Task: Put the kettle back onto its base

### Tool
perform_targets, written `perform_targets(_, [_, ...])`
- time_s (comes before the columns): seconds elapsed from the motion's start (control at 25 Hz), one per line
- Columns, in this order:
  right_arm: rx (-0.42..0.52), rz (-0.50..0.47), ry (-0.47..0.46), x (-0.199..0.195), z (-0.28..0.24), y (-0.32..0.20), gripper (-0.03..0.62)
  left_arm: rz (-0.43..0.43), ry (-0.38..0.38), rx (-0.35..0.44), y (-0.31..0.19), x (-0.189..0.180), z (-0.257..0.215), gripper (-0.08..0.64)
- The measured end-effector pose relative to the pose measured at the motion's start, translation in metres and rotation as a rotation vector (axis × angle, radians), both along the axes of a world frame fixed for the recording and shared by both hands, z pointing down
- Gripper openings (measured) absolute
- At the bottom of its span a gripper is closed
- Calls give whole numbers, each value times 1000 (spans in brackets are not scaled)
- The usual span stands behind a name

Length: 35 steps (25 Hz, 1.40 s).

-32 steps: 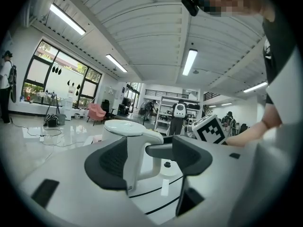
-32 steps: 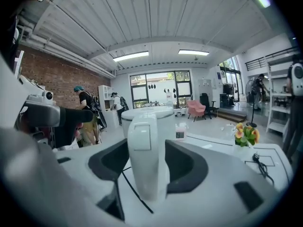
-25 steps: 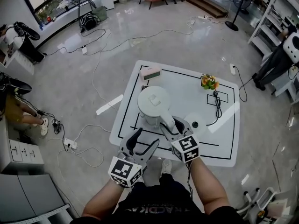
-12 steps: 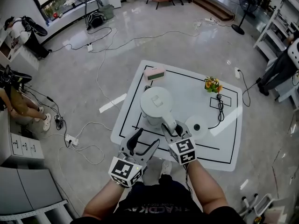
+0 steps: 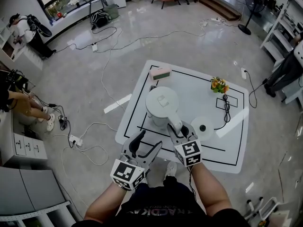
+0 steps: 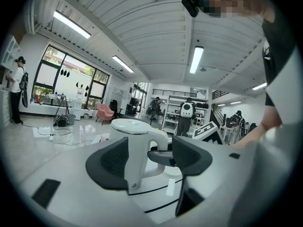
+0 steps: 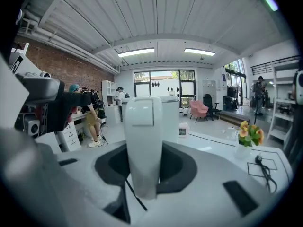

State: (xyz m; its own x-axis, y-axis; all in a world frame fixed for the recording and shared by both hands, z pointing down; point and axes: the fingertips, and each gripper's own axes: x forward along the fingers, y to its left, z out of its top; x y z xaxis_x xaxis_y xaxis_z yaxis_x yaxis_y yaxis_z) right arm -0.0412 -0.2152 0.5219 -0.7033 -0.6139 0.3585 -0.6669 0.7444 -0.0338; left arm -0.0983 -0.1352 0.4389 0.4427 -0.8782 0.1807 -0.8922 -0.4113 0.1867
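R hand-held gripper point(image 5: 178, 126) has just been closing & now clamps the handle point(image 7: 142, 145) of the white kettle point(image 5: 162, 107). Kettle stands upright on the tabletop point(image 5: 227, 148), just beside its round base point(image 5: 202, 128), not on it. L hand-held gripper point(image 5: 148, 141) hangs by the tabletop's near edge, jaws apart, nothing gripped; kettle is ahead of it.

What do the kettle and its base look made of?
Kettle: probably plastic, smooth white with a soft sheen. The handle looks moulded and shows no metal glint. Base: likely the same white plastic, a flat disc with a dark centre contact.
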Motion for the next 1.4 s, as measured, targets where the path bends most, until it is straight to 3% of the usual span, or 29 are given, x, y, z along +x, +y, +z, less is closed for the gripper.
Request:
perform_targets(0.6, [74, 49, -130, 15, -39, -1, 109, 33, 0, 3, 2, 3, -4, 288])
perform_targets(1.0, [105, 89, -144, 28, -52, 0, 109, 66, 5, 8, 4, 8, -4, 288])
perform_targets(1.4, [177, 212, -163, 81, -82, -8, 109, 145, 26, 9, 3, 33, -3, 287])
